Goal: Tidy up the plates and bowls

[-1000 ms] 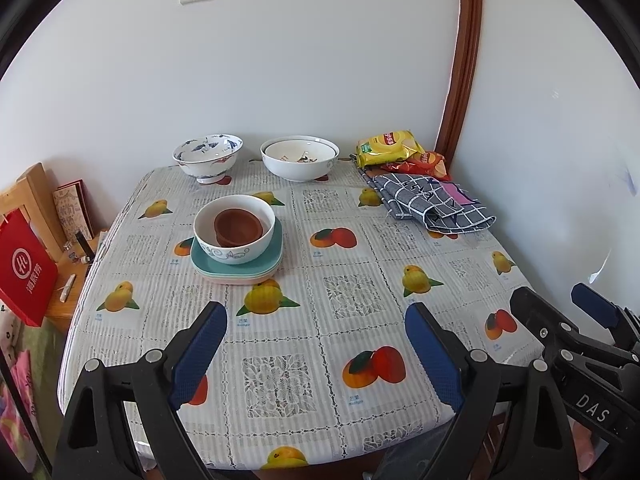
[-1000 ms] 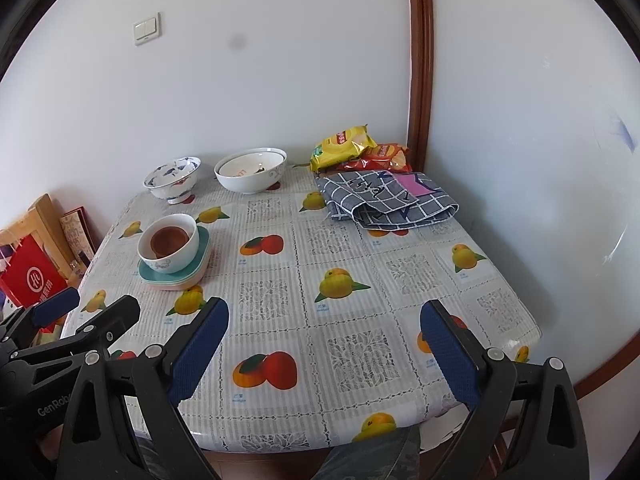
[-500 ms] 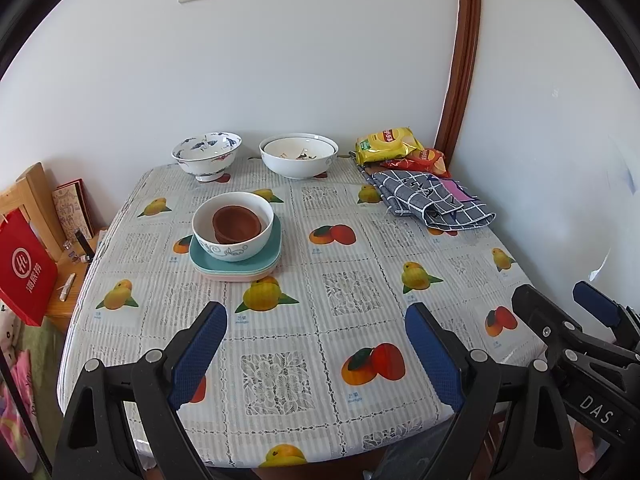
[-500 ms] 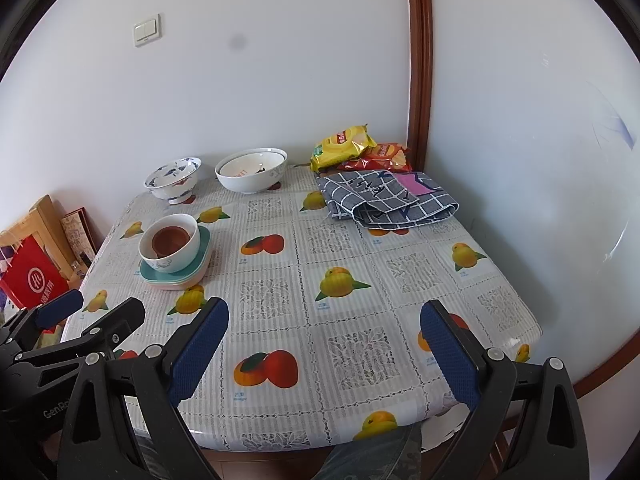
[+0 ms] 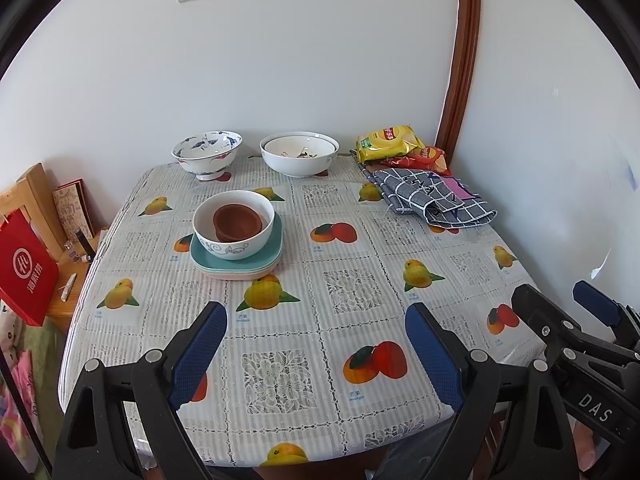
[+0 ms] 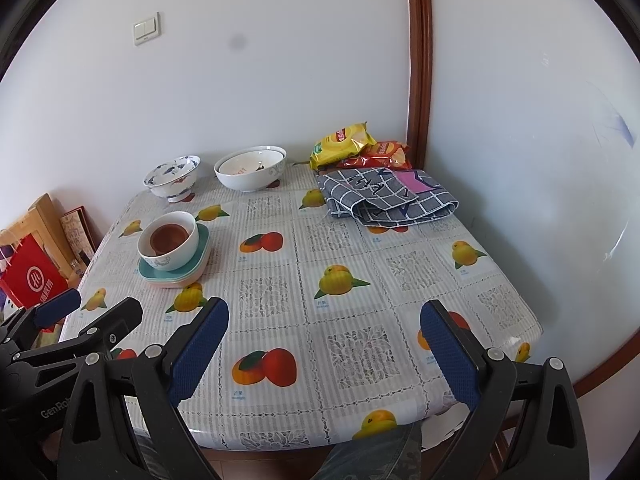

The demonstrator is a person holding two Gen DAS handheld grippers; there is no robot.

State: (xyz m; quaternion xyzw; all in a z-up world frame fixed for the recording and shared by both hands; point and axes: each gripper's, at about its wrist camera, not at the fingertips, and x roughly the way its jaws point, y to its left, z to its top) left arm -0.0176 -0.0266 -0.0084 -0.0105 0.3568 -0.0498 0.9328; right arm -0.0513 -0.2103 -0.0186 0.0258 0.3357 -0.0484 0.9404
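- Off the table's left edge I see a red bag (image 5: 25, 268) and a wooden frame (image 5: 34, 196); neither looks to be part of my job
- Toward the left side of the table (image 5: 360, 288), about midway back, sits the stack I'd call done: a brown bowl (image 5: 238, 221) nested in a white bowl (image 5: 234, 224), which rests on a pile of teal plates (image 5: 236, 258) with a pinkish one at the bottom
- At the back edge, left of centre, the blue-patterned bowl (image 5: 207, 155) stands alone on its foot, well apart from the stack
- Just right of it, also on the back edge, the large white bowl (image 5: 299, 153) stands alone, with some dark scraps inside; I can't tell what they are
- I judge the task partly done: those two back bowls are what is left to gather, and the scraps may matter before nesting
- In the back right corner lie snack bags (image 5: 396, 144) and a folded checked cloth (image 5: 430, 198), which I'd leave alone
- My left gripper (image 5: 316, 344) hovers over the near edge, its fingers spread wide, holding and touching nothing
- My right gripper (image 6: 324, 336) hovers likewise over the near edge, to the right of the left one, its fingers also spread wide and holding nothing, well short of any dish
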